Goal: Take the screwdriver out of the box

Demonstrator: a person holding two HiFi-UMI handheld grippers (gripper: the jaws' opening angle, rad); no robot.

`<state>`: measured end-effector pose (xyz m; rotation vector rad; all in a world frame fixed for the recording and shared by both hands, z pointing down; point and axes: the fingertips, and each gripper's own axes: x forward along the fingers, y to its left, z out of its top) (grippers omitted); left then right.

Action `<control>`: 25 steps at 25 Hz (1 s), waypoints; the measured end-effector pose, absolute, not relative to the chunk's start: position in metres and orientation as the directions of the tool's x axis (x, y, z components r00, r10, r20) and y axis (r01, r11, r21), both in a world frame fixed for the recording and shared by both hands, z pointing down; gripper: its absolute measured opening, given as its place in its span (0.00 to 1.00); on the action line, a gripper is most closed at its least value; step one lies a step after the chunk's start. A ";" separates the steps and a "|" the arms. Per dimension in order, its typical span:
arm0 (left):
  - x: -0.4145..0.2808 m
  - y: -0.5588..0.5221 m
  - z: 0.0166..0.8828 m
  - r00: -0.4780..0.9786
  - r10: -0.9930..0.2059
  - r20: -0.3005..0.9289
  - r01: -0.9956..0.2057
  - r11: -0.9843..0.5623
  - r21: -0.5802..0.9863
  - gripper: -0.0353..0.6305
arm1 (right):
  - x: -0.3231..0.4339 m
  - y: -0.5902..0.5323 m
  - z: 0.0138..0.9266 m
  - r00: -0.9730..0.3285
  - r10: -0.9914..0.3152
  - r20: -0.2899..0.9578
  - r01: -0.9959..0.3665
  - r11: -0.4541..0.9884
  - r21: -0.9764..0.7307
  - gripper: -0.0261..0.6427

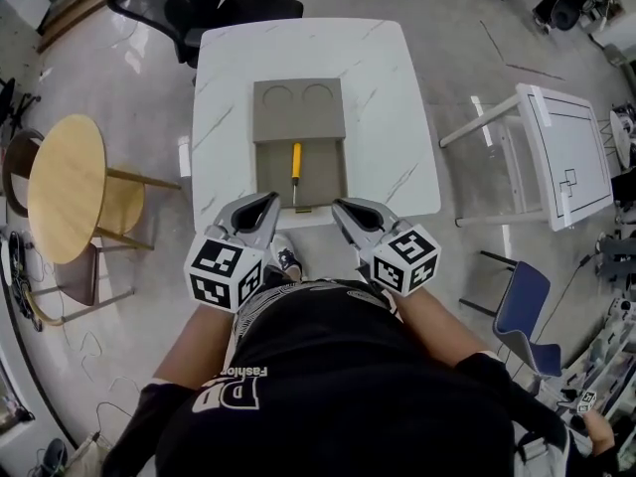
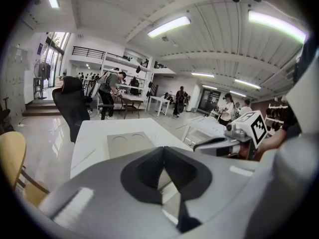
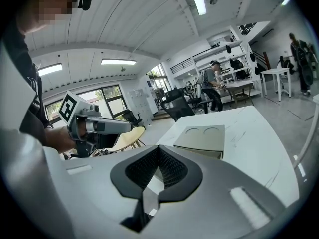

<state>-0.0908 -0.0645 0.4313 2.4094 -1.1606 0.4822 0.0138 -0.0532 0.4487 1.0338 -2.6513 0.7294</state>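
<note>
A grey box point(image 1: 298, 132) lies on the white marble table point(image 1: 388, 87), its lid slid toward the far side. In the open tray lies a screwdriver point(image 1: 295, 172) with a yellow handle, its shaft pointing toward me. My left gripper point(image 1: 271, 202) hovers at the table's near edge, just left of the tray, shut and empty. My right gripper point(image 1: 340, 208) mirrors it on the right, also shut and empty. In the left gripper view the shut left gripper point(image 2: 163, 149) points at the box point(image 2: 127, 142). The right gripper view shows the shut right gripper point(image 3: 158, 147) before the box point(image 3: 202, 138).
A round yellow table point(image 1: 65, 187) stands left of the marble table and a black office chair point(image 1: 184, 3) behind it. A white table point(image 1: 561, 152) lies tipped on its side at the right, with a blue chair point(image 1: 522, 306) nearer. People stand far back in the room.
</note>
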 end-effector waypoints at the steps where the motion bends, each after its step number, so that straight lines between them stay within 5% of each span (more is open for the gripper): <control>1: -0.093 -0.071 0.432 0.596 -0.646 0.477 -0.793 -0.567 0.222 0.14 | 0.011 -0.060 0.448 -0.731 -0.582 0.356 -0.683 0.630 -0.370 0.03; 25: -0.098 -0.150 0.466 0.662 -0.527 0.532 -0.719 -0.648 0.253 0.14 | -0.003 -0.145 0.458 -0.669 -0.635 0.387 -0.744 0.564 -0.360 0.03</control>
